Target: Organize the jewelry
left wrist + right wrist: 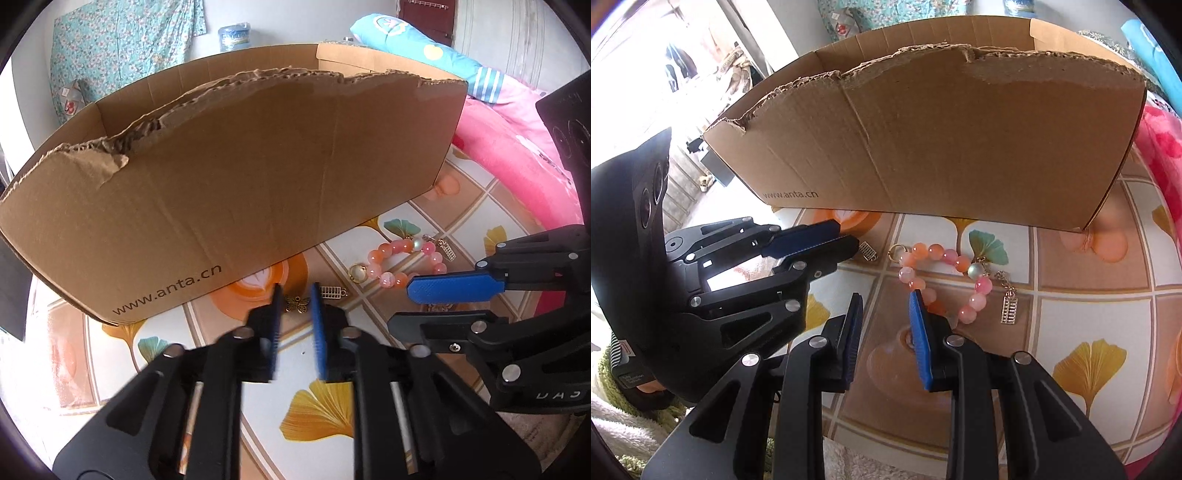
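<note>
Cardboard box (258,177) stands on the table (325,406), toward its far edge. Before the box, left to right: butterfly charm (296,305), abacus charm (331,291), bead bracelet (402,262). Butterfly charm lies between the left gripper (295,295) fingertips. Right gripper (884,301) sits just before the bracelet.

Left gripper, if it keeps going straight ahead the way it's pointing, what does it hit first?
Probably the butterfly charm, lying on the tablecloth between the left gripper's open fingertips. Beyond it stands the cardboard box; depth is uncertain.
</note>
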